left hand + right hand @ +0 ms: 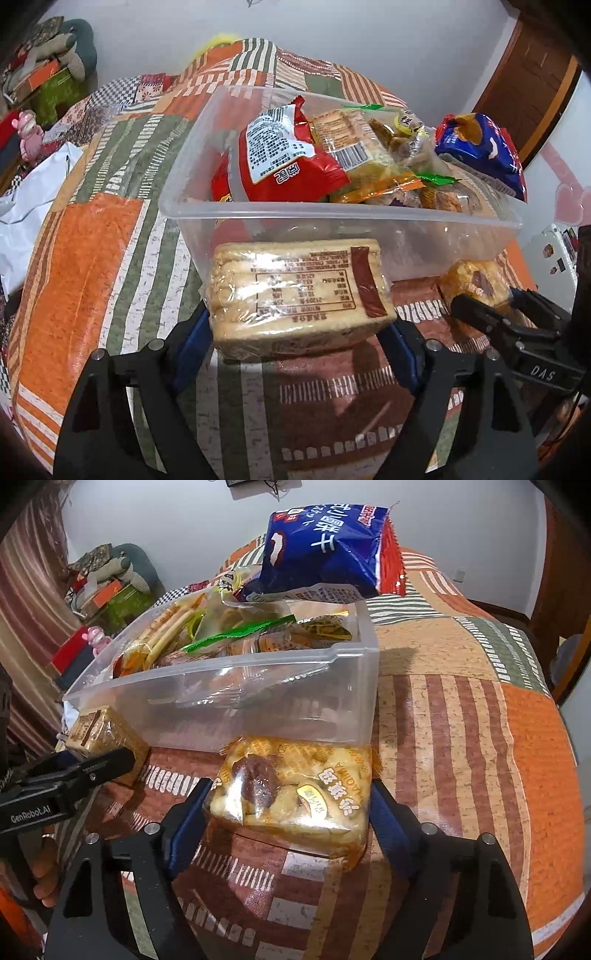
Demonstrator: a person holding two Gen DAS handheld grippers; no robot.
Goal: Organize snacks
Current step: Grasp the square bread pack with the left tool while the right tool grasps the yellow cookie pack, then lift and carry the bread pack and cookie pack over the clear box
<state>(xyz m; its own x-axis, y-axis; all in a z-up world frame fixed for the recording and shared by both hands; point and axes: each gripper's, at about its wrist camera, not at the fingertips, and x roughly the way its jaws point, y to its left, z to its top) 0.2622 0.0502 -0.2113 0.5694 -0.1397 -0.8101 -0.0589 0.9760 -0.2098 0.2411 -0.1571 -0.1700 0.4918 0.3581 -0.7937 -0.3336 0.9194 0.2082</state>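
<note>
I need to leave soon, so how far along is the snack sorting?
Mostly done: the clear bin already holds the red bag, the blue bag and other packs. In hand: the left hand-held gripper brackets the biscuit pack, the right hand-held gripper the pastry bag. Left: getting both into the bin.

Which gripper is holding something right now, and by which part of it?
Left gripper has the wrapped cracker pack across its short ends. Right gripper flanks the bag of puffs at its side edges; whether its pads press is unclear.
</note>
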